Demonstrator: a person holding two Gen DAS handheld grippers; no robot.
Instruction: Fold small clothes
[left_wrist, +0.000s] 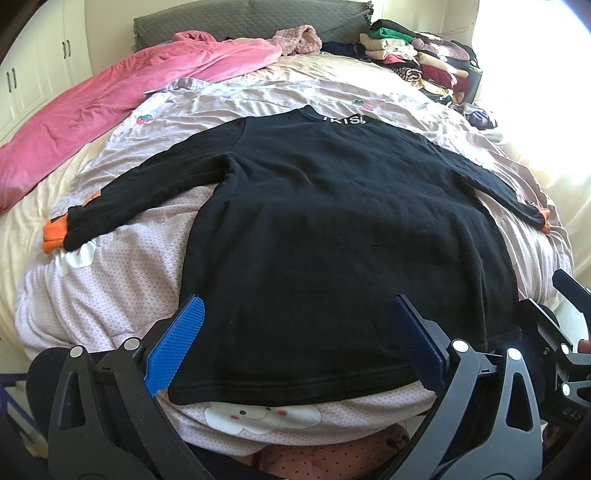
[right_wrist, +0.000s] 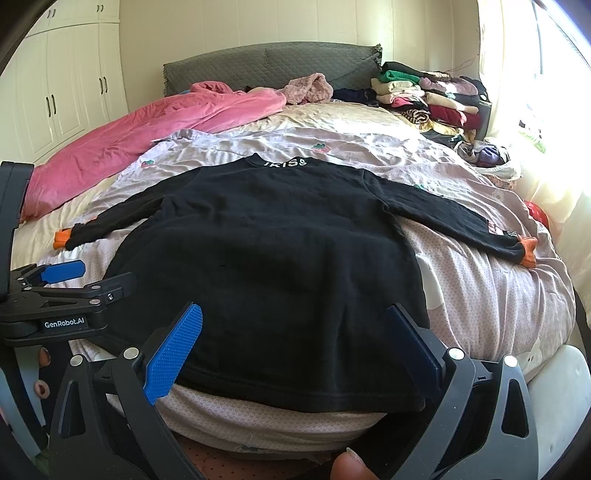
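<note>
A small black long-sleeved top (left_wrist: 332, 221) with orange cuffs lies flat on the bed, sleeves spread, collar lettering at the far end; it also shows in the right wrist view (right_wrist: 266, 258). My left gripper (left_wrist: 297, 314) is open and empty, its blue fingers (left_wrist: 177, 343) hovering over the top's near hem, left half. My right gripper (right_wrist: 293, 321) is open and empty over the hem's right half. The left gripper also shows at the left of the right wrist view (right_wrist: 79, 277).
The bed has a pale pink patterned quilt (left_wrist: 122, 280). A pink blanket (left_wrist: 110, 92) lies at the far left. A pile of folded clothes (left_wrist: 417, 55) sits at the far right by the grey headboard (left_wrist: 240, 18). White wardrobes (right_wrist: 62, 92) stand on the left.
</note>
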